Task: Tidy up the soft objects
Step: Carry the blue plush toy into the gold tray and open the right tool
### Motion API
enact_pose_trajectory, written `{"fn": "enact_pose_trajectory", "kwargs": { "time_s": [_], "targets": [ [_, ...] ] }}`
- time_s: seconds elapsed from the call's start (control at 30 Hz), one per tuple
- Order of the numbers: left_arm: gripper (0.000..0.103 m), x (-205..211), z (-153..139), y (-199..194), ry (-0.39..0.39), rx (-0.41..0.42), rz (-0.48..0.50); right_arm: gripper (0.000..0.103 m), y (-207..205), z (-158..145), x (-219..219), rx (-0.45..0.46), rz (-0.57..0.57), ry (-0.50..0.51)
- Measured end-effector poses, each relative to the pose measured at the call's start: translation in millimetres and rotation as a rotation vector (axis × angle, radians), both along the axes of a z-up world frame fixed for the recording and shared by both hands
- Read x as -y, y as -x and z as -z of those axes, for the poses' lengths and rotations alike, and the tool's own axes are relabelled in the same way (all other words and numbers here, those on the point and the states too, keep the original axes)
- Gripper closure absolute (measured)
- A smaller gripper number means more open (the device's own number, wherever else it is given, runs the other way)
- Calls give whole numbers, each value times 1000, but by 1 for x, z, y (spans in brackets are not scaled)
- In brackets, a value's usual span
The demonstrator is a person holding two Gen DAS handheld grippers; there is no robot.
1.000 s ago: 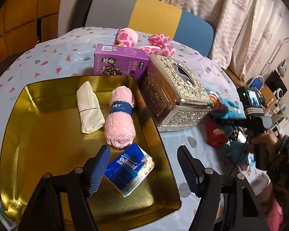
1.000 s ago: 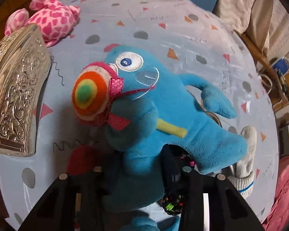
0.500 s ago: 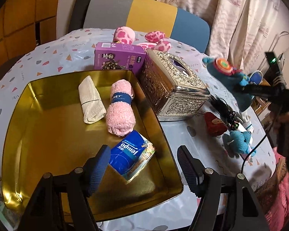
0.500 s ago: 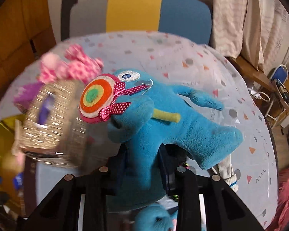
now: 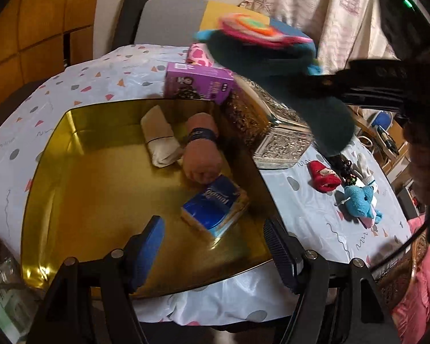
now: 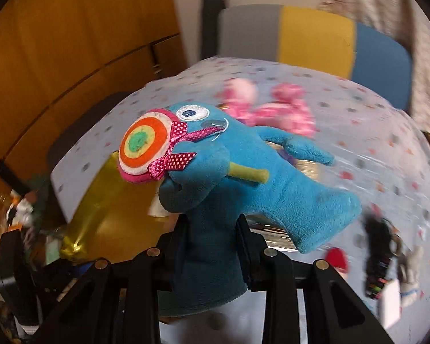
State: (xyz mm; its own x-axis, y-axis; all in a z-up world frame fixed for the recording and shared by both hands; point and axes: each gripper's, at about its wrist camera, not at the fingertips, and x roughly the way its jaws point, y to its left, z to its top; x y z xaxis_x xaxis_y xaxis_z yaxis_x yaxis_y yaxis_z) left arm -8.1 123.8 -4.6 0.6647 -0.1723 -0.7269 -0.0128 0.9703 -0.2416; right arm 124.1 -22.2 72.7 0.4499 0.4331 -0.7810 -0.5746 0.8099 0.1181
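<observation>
My right gripper [image 6: 212,226] is shut on the lower body of a blue plush monster [image 6: 243,177] that holds a felt lollipop [image 6: 143,149]. It hangs in the air. In the left wrist view the blue plush monster [image 5: 272,66] looks blurred and sits above the silver tissue box [image 5: 275,132], with the right gripper's arm [image 5: 369,86] behind it. My left gripper [image 5: 212,226] stands open over the near part of the gold tray [image 5: 71,200]. The tray holds a beige rolled cloth [image 5: 157,137], a pink rolled towel [image 5: 200,149] and a blue tissue pack [image 5: 215,203].
A purple box [image 5: 197,83] and a pink spotted plush [image 5: 199,56] lie behind the tray. On the patterned tablecloth at right are a small red plush [image 5: 324,176], a small blue elephant [image 5: 358,200] and a black keychain [image 5: 345,169]. A chair stands behind the table.
My right gripper has lifted the blue plush off the table and carried it left, up over the silver box. My left gripper has drawn back a little from the tray.
</observation>
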Motion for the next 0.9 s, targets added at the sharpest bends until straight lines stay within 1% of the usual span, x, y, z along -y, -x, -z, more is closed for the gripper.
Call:
{"fn": "enact_pose_trajectory", "kwargs": {
  "time_s": [0.1, 0.2, 0.33, 0.37, 0.43, 0.5, 0.57, 0.6, 0.7, 0.73, 0.77, 0.8, 0.9],
  "targets": [
    [31, -8, 1, 6, 12, 3, -14, 71, 0, 12, -41, -40, -59, 21],
    [31, -18, 4, 9, 18, 2, -35, 71, -9, 30, -78, -106, -97, 51],
    [31, -33, 8, 9, 43, -15, -79, 69, -20, 51, -117, -140, -146, 113],
    [31, -36, 8, 8, 53, -12, -86, 68, -22, 57, -128, -137, -166, 127],
    [31, -40, 8, 8, 43, -7, -101, 67, -30, 70, -145, -135, -200, 147],
    [31, -43, 11, 8, 41, -15, -116, 63, -39, 84, -156, -142, -205, 159],
    [31, -46, 14, 7, 38, -27, -130, 54, -46, 93, -160, -177, -207, 132],
    [31, -47, 16, 6, 39, -34, -134, 54, -46, 93, -160, -180, -206, 127],
    [31, -47, 20, 5, 38, -44, -138, 52, -41, 90, -154, -147, -218, 113],
    [31, -46, 21, 4, 38, -47, -137, 50, -39, 88, -151, -144, -222, 102],
    [31, -45, 22, 4, 36, -47, -136, 45, -39, 85, -147, -144, -217, 80],
    [31, -45, 22, 4, 31, -48, -135, 44, -38, 81, -140, -146, -209, 49],
    [31, -45, 22, 5, 25, -47, -132, 42, -35, 71, -122, -138, -181, -14]
  ]
}}
